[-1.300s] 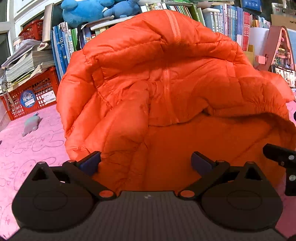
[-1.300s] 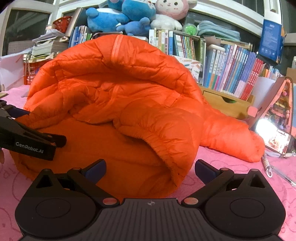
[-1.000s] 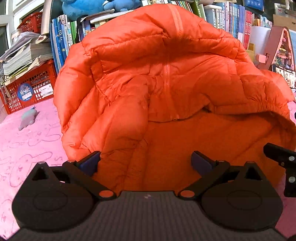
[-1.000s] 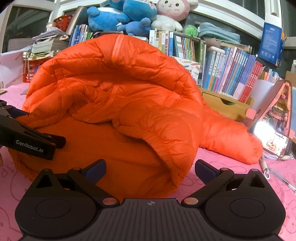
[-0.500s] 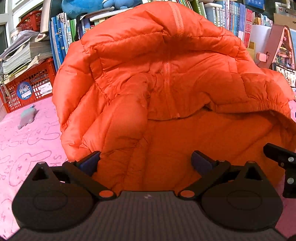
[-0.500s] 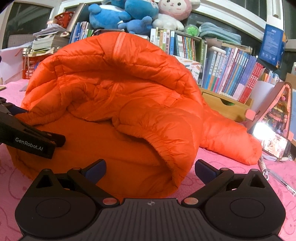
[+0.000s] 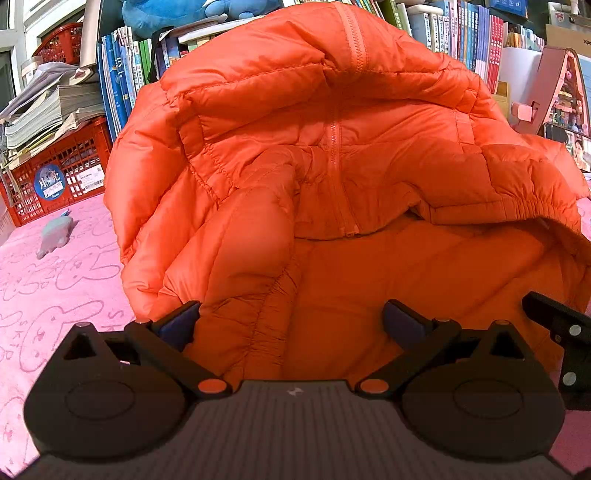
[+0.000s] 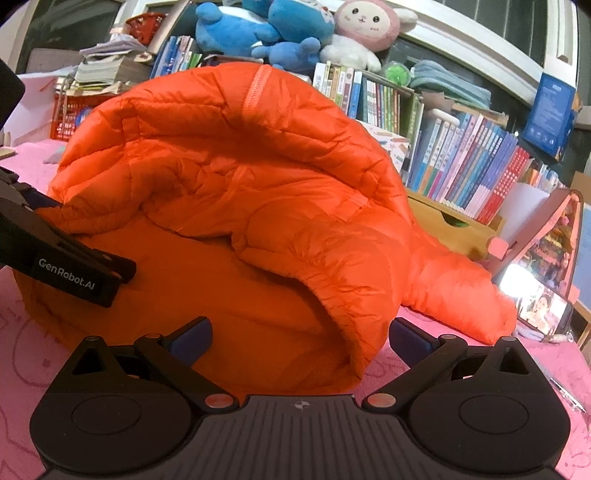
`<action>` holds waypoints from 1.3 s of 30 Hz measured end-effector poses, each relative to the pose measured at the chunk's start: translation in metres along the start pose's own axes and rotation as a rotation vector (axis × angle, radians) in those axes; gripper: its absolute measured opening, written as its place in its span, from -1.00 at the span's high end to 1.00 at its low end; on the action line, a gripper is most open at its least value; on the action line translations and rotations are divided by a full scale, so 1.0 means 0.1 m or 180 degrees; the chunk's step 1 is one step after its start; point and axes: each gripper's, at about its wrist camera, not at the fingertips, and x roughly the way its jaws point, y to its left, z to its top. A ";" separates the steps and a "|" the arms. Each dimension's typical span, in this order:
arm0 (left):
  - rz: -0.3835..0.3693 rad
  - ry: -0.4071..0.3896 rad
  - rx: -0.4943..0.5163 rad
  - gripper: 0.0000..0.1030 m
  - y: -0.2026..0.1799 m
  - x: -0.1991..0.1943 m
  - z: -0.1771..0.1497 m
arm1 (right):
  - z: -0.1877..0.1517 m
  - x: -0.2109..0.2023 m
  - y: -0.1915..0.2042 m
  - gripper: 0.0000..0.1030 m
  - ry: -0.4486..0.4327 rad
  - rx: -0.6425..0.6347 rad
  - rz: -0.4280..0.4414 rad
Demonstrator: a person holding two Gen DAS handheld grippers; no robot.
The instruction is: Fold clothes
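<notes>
An orange puffer jacket [image 7: 332, 177] lies bunched on the pink bunny-print cloth [image 7: 55, 280], its upper half curled over toward me and the zipper running down the middle. My left gripper [image 7: 291, 321] is open, its blue fingertips wide apart over the jacket's near hem and smooth lining. In the right wrist view the same jacket [image 8: 258, 206] fills the middle, one sleeve [image 8: 458, 291] trailing to the right. My right gripper [image 8: 299, 336] is open too, straddling the near hem with nothing clamped. The left gripper's body [image 8: 62, 262] shows at the left edge.
Books fill shelves behind the jacket [image 8: 461, 162], with plush toys [image 8: 266, 29] on top. A red crate [image 7: 48, 177] and paper stacks stand back left, a small grey toy [image 7: 55, 230] on the cloth. A lit phone [image 8: 543, 306] and pink stand sit right.
The jacket's raised upper half has come slightly closer and higher in both views. Both grippers stay open at the near hem.
</notes>
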 end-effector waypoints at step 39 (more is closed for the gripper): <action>-0.0070 -0.0026 0.0071 -1.00 -0.03 -0.09 -0.02 | 0.01 -0.10 0.28 -1.00 -0.0180 -0.0510 -0.0133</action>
